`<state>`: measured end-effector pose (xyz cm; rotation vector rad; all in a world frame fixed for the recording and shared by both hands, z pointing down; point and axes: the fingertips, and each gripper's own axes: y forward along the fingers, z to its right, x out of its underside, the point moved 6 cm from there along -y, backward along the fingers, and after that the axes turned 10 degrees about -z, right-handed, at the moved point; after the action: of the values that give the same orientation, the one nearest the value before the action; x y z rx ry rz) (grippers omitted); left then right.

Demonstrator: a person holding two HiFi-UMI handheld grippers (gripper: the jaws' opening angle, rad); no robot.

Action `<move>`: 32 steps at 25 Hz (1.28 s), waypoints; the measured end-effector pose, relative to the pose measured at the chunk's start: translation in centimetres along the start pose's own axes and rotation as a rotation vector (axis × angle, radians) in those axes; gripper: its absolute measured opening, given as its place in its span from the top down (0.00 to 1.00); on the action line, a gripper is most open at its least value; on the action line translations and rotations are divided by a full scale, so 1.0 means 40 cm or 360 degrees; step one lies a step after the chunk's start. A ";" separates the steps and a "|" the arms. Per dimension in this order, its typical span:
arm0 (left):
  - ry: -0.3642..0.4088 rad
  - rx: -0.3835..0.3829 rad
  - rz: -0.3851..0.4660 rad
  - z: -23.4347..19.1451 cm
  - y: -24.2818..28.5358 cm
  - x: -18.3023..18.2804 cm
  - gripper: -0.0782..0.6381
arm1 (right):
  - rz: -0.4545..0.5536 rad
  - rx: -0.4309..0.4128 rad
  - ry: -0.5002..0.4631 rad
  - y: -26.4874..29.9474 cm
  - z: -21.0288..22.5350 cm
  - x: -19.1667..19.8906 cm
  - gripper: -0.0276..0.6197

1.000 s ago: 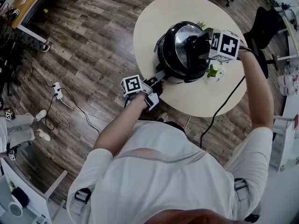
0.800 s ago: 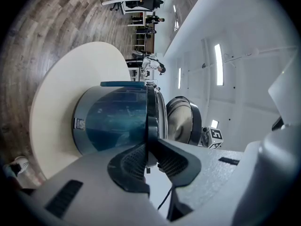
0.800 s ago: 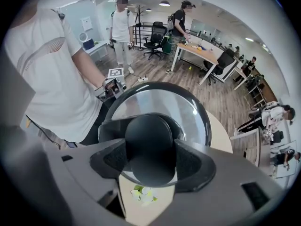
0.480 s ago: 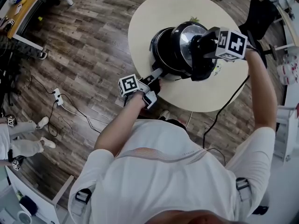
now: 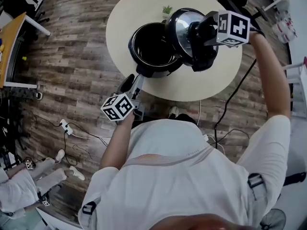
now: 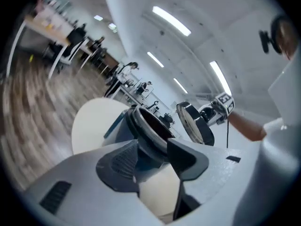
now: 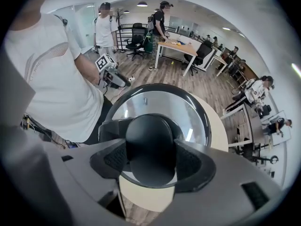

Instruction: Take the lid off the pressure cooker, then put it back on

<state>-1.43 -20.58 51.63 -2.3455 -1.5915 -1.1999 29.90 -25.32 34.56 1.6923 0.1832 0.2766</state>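
The right gripper has its jaws clamped on the black knob of the lid, one pad on each side. The left gripper has just been opening its jaws. They stand partly apart, and what seems to be the pot's handle runs between them, though the pads do not press on it.

The lid hangs in the air beside the pot, clear of its rim and tilted, over the far right part of the round worktop. The pot stands open near the worktop's front edge, its dark inside showing.

The taking-off half looks done, so putting the lid back is likely the step in hand. That calls for carrying the lid over the mouth, levelling it and lowering it so the rims meet all round. The left jaws would probably need to close on the handle again to steady the pot.

The lid is a shiny steel disc with a black rim and a bulky black knob. It is smooth and probably heavy, so a tilt could make it catch on the rim.
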 end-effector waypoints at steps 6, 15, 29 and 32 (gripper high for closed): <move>0.0687 -0.0137 0.0123 0.226 0.067 -0.076 0.84 | -0.0072 0.0047 0.0227 0.001 -0.086 0.241 0.50; 0.1084 0.0044 0.0119 0.421 0.228 -0.178 0.88 | -0.0133 0.0025 0.0500 0.045 -0.153 0.419 0.50; 0.1273 0.0256 0.0067 0.654 0.420 -0.133 0.88 | -0.0268 -0.0151 0.0891 0.347 -0.269 0.700 0.50; 0.1270 0.0228 0.0053 0.650 0.431 -0.125 0.88 | -0.0307 -0.0212 0.0920 0.437 -0.263 0.731 0.50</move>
<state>26.32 -20.67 36.55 -1.4808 -1.2742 -1.6472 54.22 -9.61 55.40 1.4144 0.7350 0.6146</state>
